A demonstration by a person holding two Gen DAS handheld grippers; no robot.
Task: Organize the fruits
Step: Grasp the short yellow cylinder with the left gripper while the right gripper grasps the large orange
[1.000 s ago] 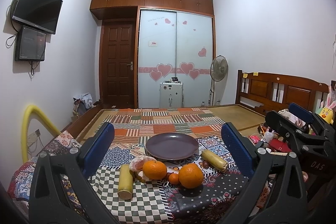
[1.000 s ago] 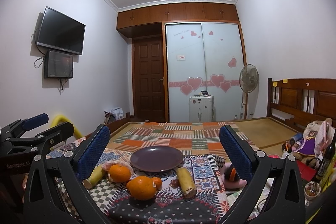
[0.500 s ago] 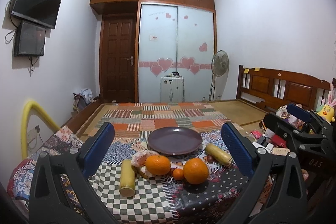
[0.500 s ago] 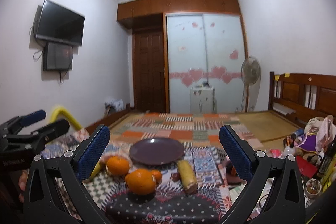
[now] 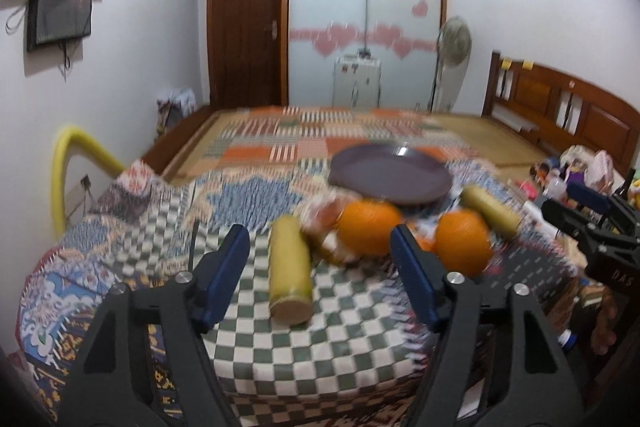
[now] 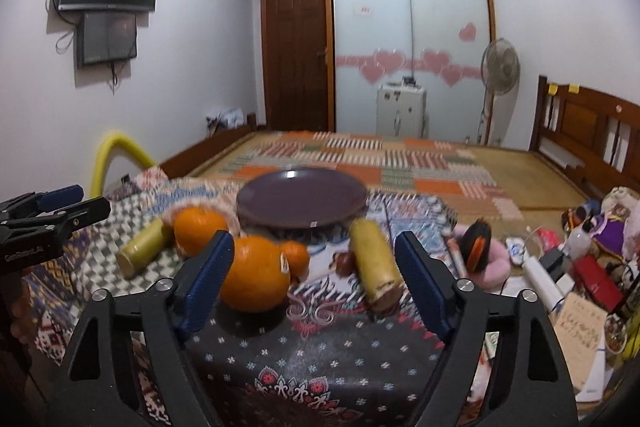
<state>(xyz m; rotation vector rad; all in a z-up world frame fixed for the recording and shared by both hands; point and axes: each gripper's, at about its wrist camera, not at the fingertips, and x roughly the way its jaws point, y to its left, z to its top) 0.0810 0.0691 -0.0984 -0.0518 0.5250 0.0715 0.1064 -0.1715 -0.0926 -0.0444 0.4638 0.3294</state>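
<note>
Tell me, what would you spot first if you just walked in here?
Bright oranges grouped on the patterned cloth, just in front of an empty purple plate. Two yellow-green sticks lie to either side of them: one between the left gripper fingers, the other between the right gripper fingers. Both grippers' jaws are closing but touch nothing.

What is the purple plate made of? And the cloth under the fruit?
The plate looks like glazed ceramic or hard plastic: smooth, with a small bright glint near its rim. The cloth looks like printed woven fabric: matte, patterned, draping over the edge.
</note>
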